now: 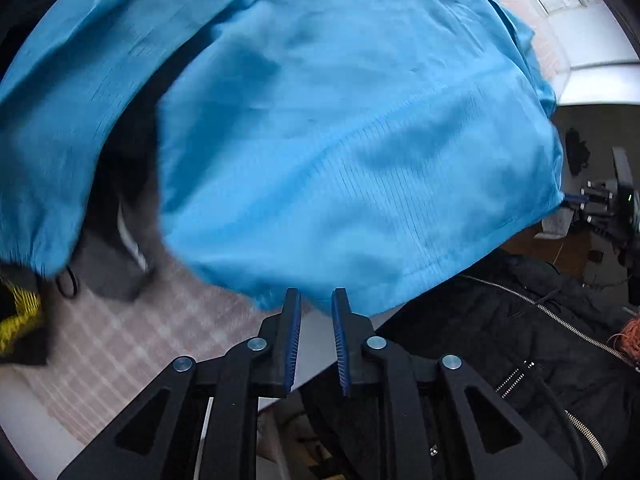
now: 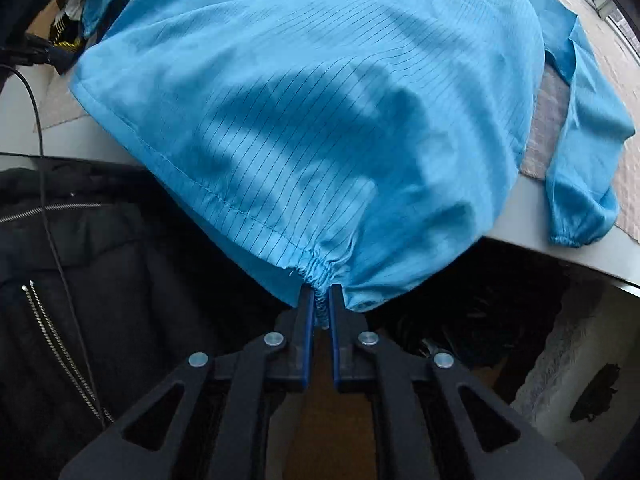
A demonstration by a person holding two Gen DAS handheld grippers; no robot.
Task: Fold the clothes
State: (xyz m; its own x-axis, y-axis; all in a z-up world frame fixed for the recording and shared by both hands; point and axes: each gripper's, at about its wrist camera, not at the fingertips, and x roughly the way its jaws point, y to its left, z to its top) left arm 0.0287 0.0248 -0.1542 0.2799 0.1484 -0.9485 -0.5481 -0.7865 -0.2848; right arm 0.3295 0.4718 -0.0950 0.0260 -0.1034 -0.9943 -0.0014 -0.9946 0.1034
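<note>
Garment: we see a blue jacket (image 2: 320, 112) of thin pinstriped cloth, spread over the edge of a grey table (image 2: 516, 216), its hem hanging past the edge towards us.
Sleeve: one sleeve (image 2: 580, 168) with an elastic cuff lies out on the table to the right in the right wrist view.
Right gripper (image 2: 319, 300): we have it clenched on a gathered bunch of the hem, the cloth puckered between the blue pads.
Left gripper (image 1: 316, 304): its jaws stand apart at the hem's edge in the left wrist view; the cloth is blurred there, and we see nothing pinched between them.
Feel: we judge the fabric light, soft and rather slick; it billows and creases easily, so it is likely to slide out of a shallow pinch.
Where to hold: we judge the stitched hem and its corners the best places, since the doubled seam gives the pads something firmer than the single layer.
Surroundings: a black zipped jacket (image 2: 80, 260) lies below the table edge, apart from the blue one.
</note>
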